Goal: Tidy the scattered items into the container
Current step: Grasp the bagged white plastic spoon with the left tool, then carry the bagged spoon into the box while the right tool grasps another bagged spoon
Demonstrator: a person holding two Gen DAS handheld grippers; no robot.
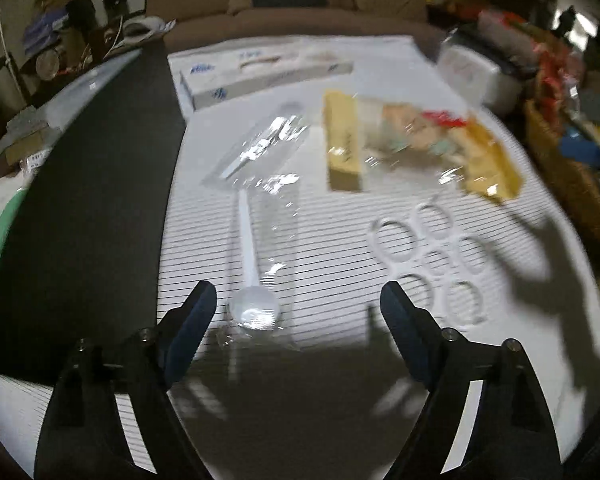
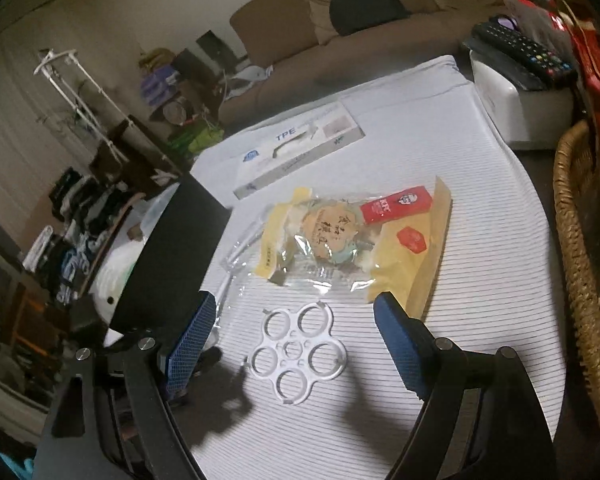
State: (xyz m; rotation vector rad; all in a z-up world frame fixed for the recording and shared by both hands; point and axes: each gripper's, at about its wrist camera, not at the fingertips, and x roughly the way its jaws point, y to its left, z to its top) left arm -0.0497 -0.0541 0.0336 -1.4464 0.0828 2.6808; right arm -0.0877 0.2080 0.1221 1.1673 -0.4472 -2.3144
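The left hand-held gripper [image 1: 298,300] hangs wide open and empty over a wrapped white spoon [image 1: 252,276]. The right hand-held gripper [image 2: 296,316], jaws spread and empty, hovers above a white five-ring holder [image 2: 296,354]. Both lie on the striped white counter [image 2: 480,272], beside a black container [image 2: 176,248]; beyond it stands a brown sofa [image 2: 340,52].

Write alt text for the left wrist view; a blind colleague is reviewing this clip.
The open left gripper hovers over a white plastic spoon in clear wrapping on a striped white mat. Beyond lie a snack bag, a white ring holder and a long white box.
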